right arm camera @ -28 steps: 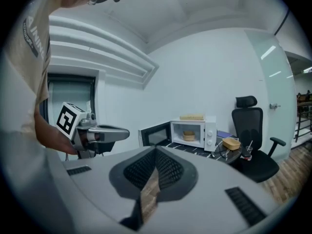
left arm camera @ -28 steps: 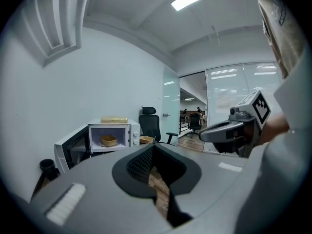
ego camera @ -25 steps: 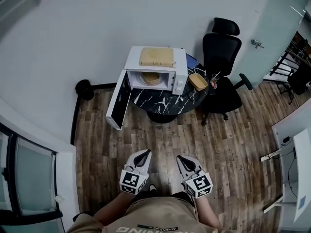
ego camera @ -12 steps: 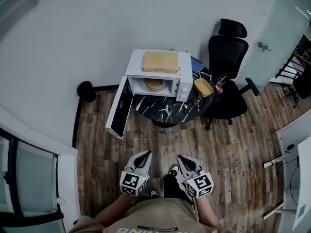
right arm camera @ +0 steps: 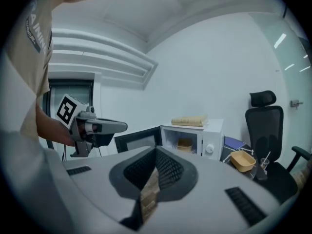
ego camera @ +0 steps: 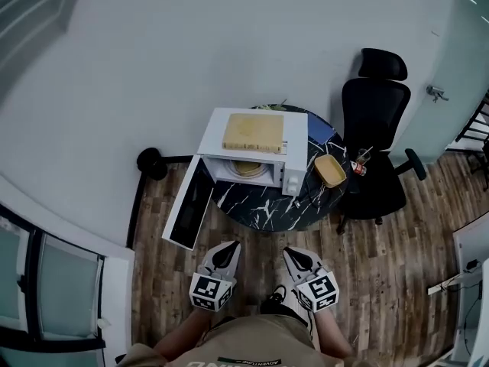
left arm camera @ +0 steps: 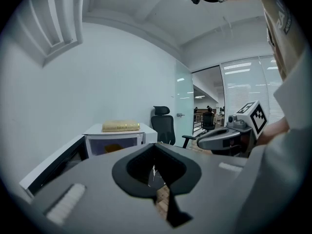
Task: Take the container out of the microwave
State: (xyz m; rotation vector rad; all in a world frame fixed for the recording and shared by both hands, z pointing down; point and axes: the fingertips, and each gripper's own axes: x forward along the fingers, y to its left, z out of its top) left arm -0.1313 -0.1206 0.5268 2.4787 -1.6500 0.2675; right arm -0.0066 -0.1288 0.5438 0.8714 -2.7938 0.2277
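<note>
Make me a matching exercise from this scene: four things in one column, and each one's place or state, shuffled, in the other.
Things:
1. microwave door
2. tan container
3. rectangular tan tray
4. flat tan block

Places or states:
A. lying on top of the microwave
B. inside the microwave
C. swung open
D. on the table beside the microwave

Pairs: 1-C, 2-B, 3-D, 4-A
</note>
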